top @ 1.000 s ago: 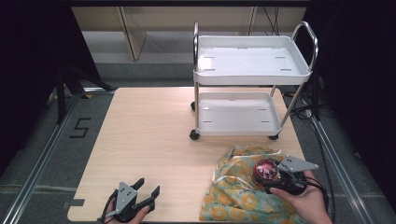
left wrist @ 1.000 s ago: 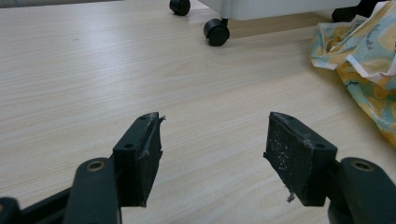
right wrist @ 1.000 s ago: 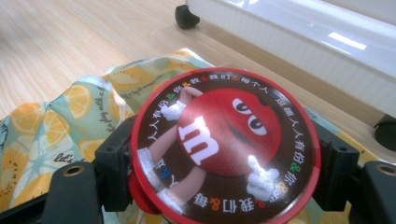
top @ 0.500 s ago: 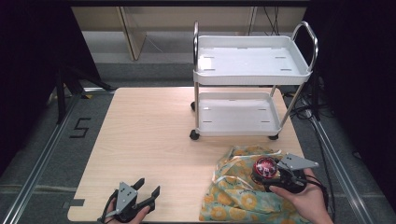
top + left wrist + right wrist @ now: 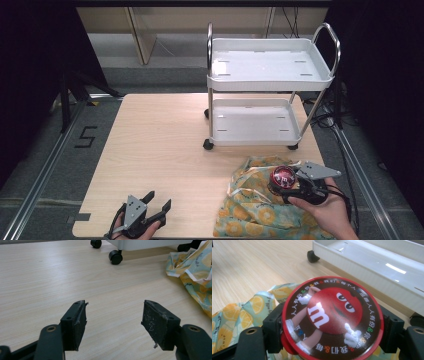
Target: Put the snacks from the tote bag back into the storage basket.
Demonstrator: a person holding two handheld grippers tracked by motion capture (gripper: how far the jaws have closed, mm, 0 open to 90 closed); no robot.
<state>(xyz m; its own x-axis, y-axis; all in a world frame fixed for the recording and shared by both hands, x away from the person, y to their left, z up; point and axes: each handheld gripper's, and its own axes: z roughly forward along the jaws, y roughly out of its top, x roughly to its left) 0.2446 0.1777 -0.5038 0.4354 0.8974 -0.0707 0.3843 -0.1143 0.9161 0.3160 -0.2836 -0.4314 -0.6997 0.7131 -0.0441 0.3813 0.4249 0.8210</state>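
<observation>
A round red candy tin (image 5: 332, 317) with a cartoon figure on its lid sits between the jaws of my right gripper (image 5: 332, 325), which is shut on it. In the high view that tin (image 5: 283, 176) hangs just above a lemon-print cloth bag (image 5: 255, 210) at the table's front right, held by my right gripper (image 5: 290, 187). My left gripper (image 5: 155, 205) rests at the front left edge, jaws open with nothing between them. The left gripper view has its black pads (image 5: 77, 322) wide apart over bare wood, the gripper (image 5: 115, 322) pointing toward the bag (image 5: 195, 270).
A white two-shelf cart (image 5: 270, 75) on black castors stands on the far right of the wooden table (image 5: 160, 140); one castor (image 5: 115, 257) is ahead of the left gripper. Both of its shelves are bare. Metal rails run along the floor on each side.
</observation>
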